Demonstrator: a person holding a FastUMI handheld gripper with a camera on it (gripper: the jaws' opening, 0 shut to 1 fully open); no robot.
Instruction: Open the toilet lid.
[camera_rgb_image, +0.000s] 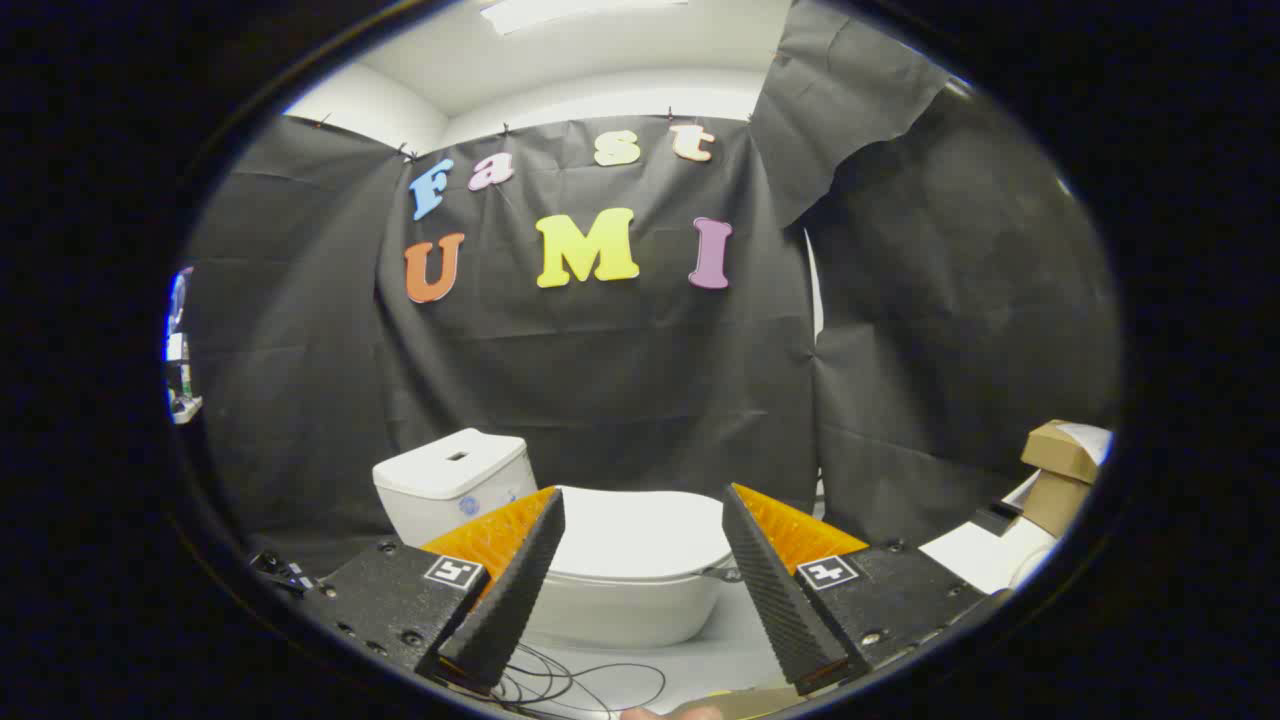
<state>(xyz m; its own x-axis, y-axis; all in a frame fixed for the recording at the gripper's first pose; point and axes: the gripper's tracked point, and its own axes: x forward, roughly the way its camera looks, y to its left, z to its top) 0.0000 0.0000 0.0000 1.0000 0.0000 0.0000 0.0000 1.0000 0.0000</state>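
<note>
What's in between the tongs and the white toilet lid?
Nothing solid. In the gripper view the open tongs frame the closed white plastic toilet lid beyond them, with bare air between. Thin black cables lie below on the floor.

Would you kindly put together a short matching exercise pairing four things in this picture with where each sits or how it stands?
Things:
1. toilet lid
2. tank
3. cardboard boxes
4. gripper

States or places:
A. stacked off to the right of the toilet
B. open, holding nothing
C. down flat, closed on the bowl
D. behind the bowl, beyond the left finger

Pairs: 1-C, 2-D, 3-A, 4-B
</note>
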